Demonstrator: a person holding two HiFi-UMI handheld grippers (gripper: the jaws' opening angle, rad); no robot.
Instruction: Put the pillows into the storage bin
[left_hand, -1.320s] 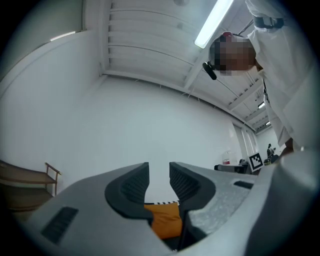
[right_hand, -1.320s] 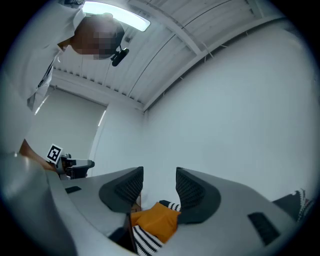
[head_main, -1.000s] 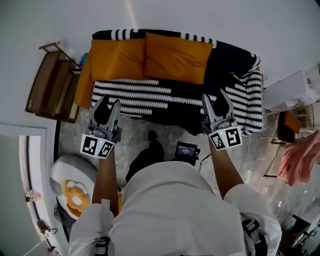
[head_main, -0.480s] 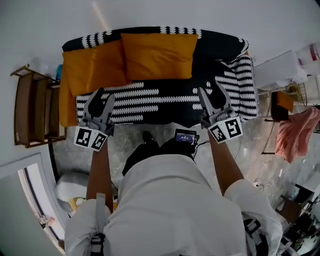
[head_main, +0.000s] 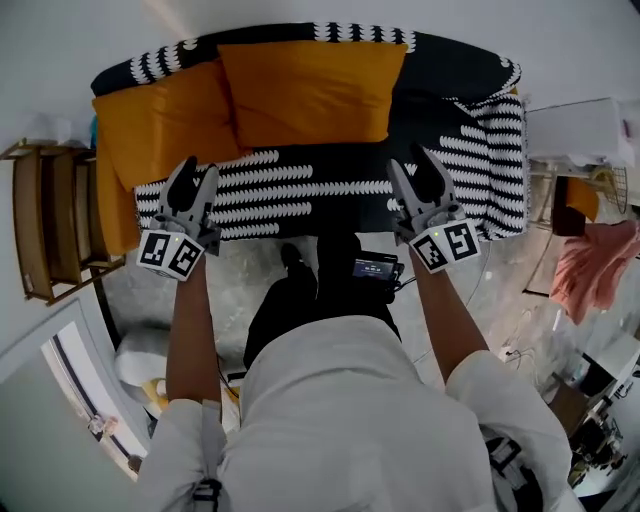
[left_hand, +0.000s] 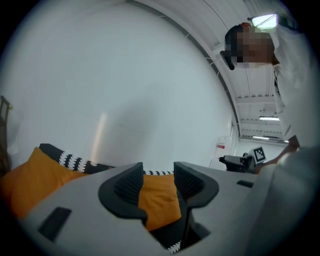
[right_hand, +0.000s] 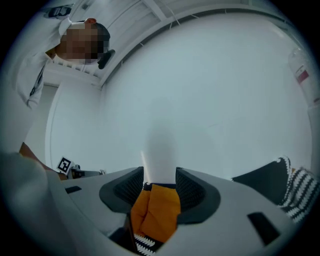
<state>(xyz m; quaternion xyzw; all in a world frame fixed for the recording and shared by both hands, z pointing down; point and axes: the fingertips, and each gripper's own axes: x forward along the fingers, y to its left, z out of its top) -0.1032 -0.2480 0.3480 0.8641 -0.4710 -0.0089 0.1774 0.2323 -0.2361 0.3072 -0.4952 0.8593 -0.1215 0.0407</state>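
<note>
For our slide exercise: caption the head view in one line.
Left gripper, jaws just opened further, and open right gripper hover empty before two orange pillows on a patterned sofa.

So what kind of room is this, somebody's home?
It looks like a living-room corner, perhaps a staged one: a black-and-white striped sofa with two orange pillows, a wooden shelf beside it, and pink clothing hanging at the right.

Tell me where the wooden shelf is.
In the head view the wooden shelf stands at the left edge, just beside the sofa's left end, where the left orange pillow leans.
</note>
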